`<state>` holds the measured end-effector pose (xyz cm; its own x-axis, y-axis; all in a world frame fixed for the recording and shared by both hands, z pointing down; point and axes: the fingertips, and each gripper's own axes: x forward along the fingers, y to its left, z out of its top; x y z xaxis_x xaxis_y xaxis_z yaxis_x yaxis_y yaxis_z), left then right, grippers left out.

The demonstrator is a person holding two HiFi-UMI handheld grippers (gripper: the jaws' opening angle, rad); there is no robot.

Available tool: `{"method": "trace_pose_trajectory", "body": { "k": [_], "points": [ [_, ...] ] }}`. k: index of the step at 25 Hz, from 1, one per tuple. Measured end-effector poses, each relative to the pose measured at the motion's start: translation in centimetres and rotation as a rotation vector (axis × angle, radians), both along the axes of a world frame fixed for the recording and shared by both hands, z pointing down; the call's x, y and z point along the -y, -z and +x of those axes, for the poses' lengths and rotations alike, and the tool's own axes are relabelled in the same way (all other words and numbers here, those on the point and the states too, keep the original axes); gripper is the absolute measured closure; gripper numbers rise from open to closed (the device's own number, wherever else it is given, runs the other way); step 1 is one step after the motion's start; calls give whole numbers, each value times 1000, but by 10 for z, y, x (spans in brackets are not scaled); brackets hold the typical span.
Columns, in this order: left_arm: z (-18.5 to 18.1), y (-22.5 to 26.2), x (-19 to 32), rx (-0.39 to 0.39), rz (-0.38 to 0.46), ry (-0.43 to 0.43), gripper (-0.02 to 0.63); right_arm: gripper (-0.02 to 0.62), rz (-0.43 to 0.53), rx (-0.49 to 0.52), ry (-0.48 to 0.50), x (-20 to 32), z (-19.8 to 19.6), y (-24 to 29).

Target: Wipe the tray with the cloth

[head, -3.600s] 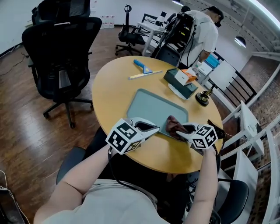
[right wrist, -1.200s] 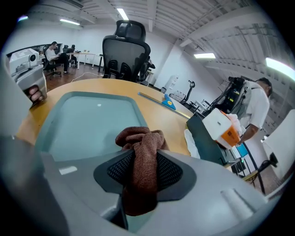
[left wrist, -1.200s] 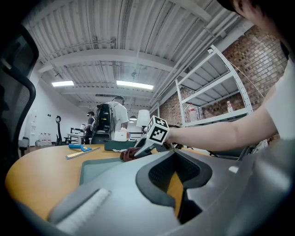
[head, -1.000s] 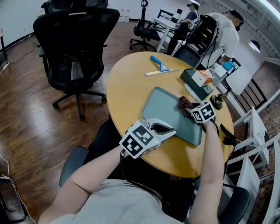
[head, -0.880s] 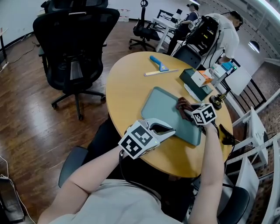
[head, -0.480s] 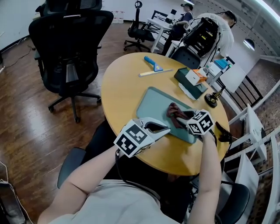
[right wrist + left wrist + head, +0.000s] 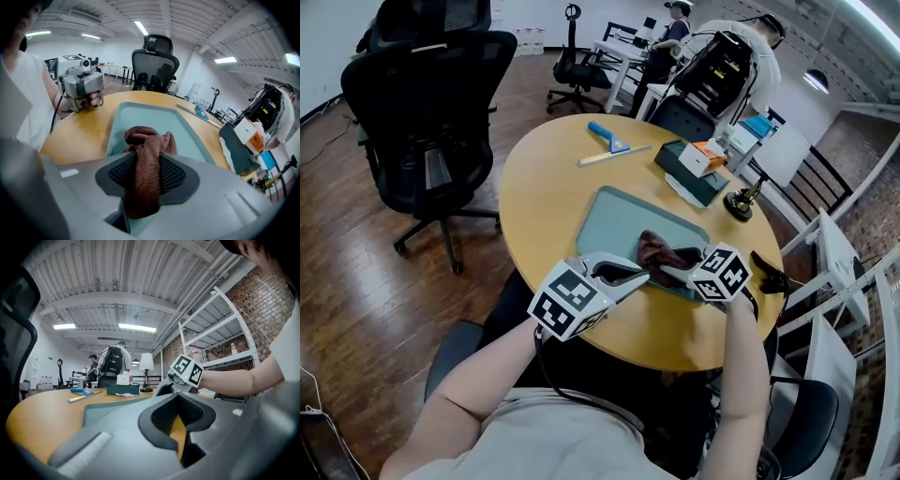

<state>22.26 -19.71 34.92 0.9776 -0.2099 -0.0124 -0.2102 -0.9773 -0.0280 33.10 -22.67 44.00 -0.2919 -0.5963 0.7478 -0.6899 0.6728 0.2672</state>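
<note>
1. My right fingers (image 7: 176, 177) are clamped on the cloth (image 7: 149, 140). A fold runs up between the pads and the bunched end sticks out past the tips, so the soft wad meets the tray, not the hard tips
2. The cloth sits on the near part of the tray (image 7: 619, 216), close to the near rim. The right fingers tilt down, pressing it onto the tray floor for wiping
3. My left fingers (image 7: 164, 416) are closed tip to tip with nothing between them; only tabletop shows through the gap. They lie level at the tray's near left corner, I judge to brace it against sliding. I can't tell if they touch the rim
4. The tray lies flat on the round tabletop (image 7: 534, 187) right in front of me, in reach of both hands
5. Materials:
   - cloth: reddish-brown terry, nubby, soft and crumpled
   - tray: grey-green, smooth and matt, a rounded rectangle with a low raised rim
   - tabletop: smooth, yellow, wood-look
   - finger pads: dark, mesh-textured, likely for grip
</note>
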Motion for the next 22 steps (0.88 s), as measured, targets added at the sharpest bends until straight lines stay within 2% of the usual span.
{"method": "trace_pose_trajectory", "body": {
  "k": [7, 14, 18, 22],
  "points": [
    [0, 0, -3, -8, 7, -3, 285, 459, 16, -18, 1, -11, 0, -2],
    [0, 0, -1, -8, 7, -1, 285, 459, 5, 22, 141, -4, -38, -1],
    [0, 1, -1, -8, 7, 3, 285, 459, -4, 39, 138, 4, -33, -1],
    [-1, 2, 2, -13, 13, 16, 285, 459, 2, 32, 86, 20, -18, -1]
  ]
}}
